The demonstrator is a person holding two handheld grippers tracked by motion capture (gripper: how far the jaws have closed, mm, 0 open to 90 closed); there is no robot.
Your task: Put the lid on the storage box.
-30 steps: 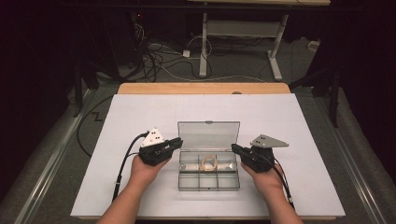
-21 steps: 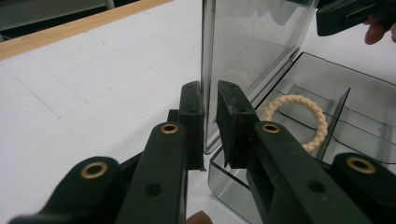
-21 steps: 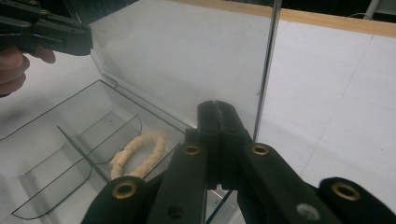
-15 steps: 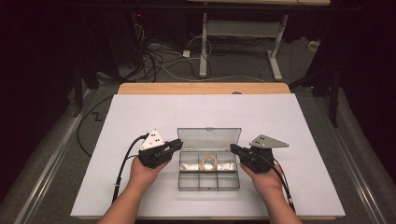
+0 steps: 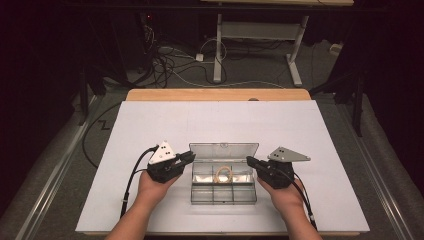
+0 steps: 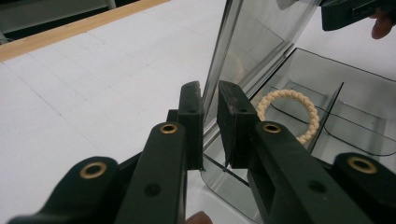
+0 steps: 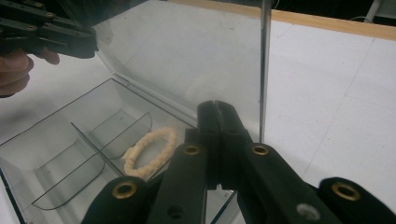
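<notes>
1. White tabletop point(image 5: 150, 130) with a wooden strip along its far edge, dark room behind, cables all over the floor. Pretty bare setup.
2. Sitting near the person's edge of the table is a clear plastic organizer box point(image 5: 224, 190), lid point(image 5: 224, 150) swung up and standing about upright at the back. Thin, smoky-transparent walls, curved dividers inside, hard glossy plastic.
3. Inside 1 of the back compartments lies a cream braided ring point(image 5: 224, 173), looks like twisted cord or a bracelet, matte and soft next to all that shiny plastic.
4. Left gripper point(image 6: 210, 126): jaws are nearly together with just a narrow slot between them, and the box's left wall edge sits right around that slot. Can't tell for sure if it's actually pinching the wall.
5. Right gripper point(image 7: 218, 140): jaws pressed fully together, nothing between them, parked by the box's right end next to the lid's edge.
6. What could go sideways, just a guess: the box looks light and the tabletop smooth, so a shove from 1 side would probably skate it across instead of steadying it.
7. That upright lid looks barely balanced. A bump from either gripper could flop it shut over the ring, or tip the whole box backward.
8. Thin plastic walls could flex or slip out of hard black jaws if squeezed off-centre.
</notes>
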